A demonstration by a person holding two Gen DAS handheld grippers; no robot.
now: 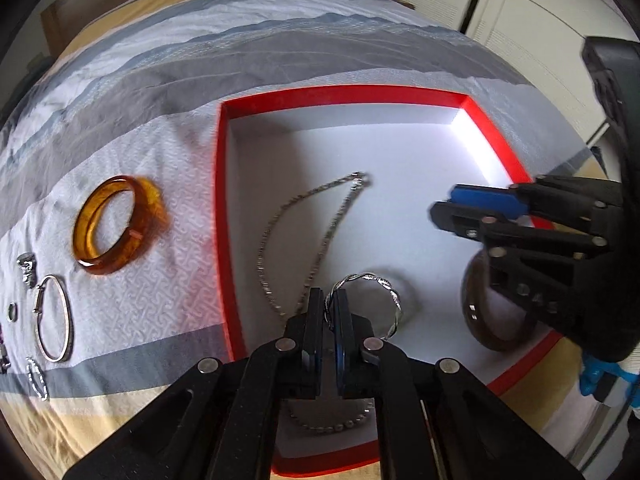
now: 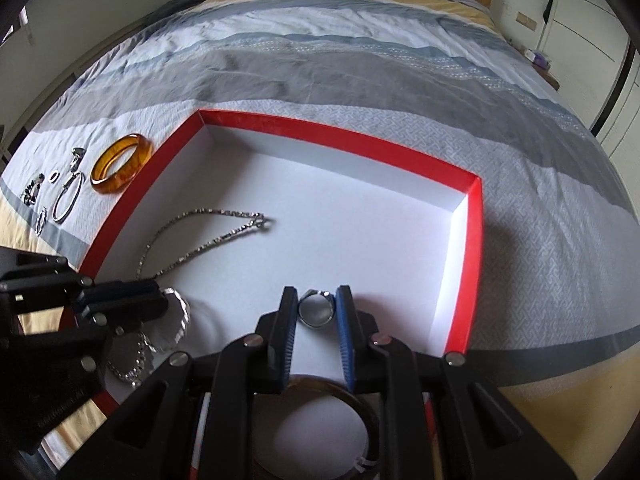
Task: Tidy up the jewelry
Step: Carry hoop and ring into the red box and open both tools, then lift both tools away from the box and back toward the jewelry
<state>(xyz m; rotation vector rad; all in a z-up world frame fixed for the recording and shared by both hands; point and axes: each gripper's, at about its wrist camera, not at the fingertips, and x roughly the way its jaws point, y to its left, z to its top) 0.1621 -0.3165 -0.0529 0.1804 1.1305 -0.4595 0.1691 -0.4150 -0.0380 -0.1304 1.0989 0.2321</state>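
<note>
A red box with a white floor (image 1: 400, 152) (image 2: 360, 216) lies on the bed. In it lie a silver chain necklace (image 1: 304, 236) (image 2: 200, 240), a dark brown bangle (image 1: 476, 320) (image 2: 372, 416) and a beaded chain (image 1: 332, 426). My left gripper (image 1: 327, 300) (image 2: 160, 294) is shut on a twisted silver bangle (image 1: 384, 292) (image 2: 180, 316) over the box floor. My right gripper (image 2: 317, 300) (image 1: 440, 204) is shut on a silver ring (image 2: 317, 309) above the box.
On the bedspread left of the box lie an amber bangle (image 1: 120, 224) (image 2: 120, 162), a plain silver bangle (image 1: 54, 318) (image 2: 68, 198), a small ring (image 1: 13, 312) and several other small silver pieces. White wardrobes (image 1: 520, 12) stand beyond the bed.
</note>
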